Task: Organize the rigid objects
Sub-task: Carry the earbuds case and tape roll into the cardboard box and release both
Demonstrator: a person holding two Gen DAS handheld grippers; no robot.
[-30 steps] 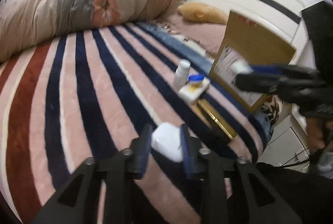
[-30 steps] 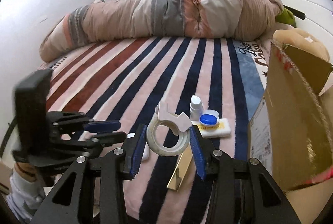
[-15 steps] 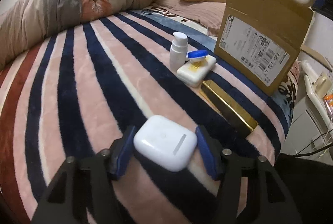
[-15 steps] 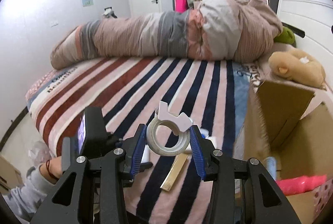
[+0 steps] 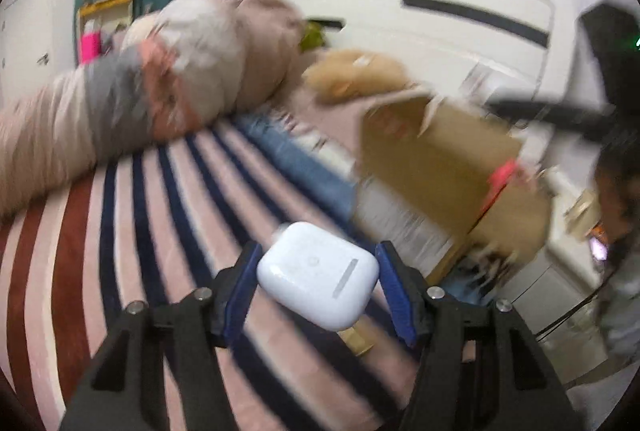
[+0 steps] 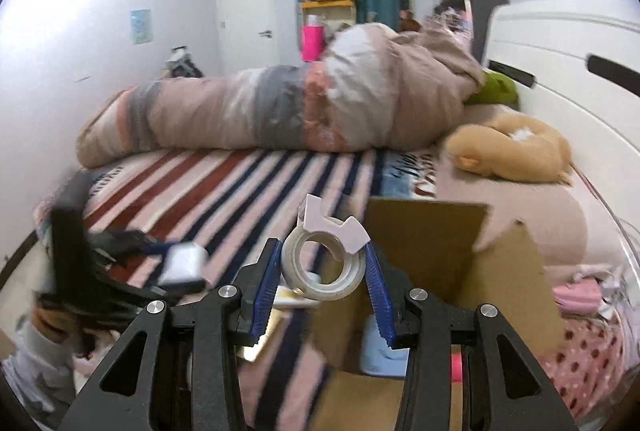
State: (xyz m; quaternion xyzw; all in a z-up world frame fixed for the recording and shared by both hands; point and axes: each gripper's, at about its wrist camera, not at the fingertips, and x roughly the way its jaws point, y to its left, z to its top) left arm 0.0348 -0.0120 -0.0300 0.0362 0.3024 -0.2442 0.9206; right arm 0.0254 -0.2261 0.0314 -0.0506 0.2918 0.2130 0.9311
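Earbud case (image 5: 318,274), left wrist view: I have this white case clamped between the blue pads of my left gripper (image 5: 316,281), lifted off the striped blanket (image 5: 132,215).
Box, left wrist view: I see the open cardboard box (image 5: 436,167) ahead and to the right of the case; this picture is blurred.
Bedding, left wrist view: a rolled duvet (image 5: 140,99) lies across the far end of the blanket.
Tape roll (image 6: 324,263), right wrist view: my right gripper (image 6: 322,277) is clenched on the clear roll with its white dispenser tab on top, held above the box's near wall (image 6: 424,251).
Left side, right wrist view: I see the other gripper low and blurred, the white case in it.
Plush, right wrist view: a tan soft toy (image 6: 508,151) lies beyond the box.
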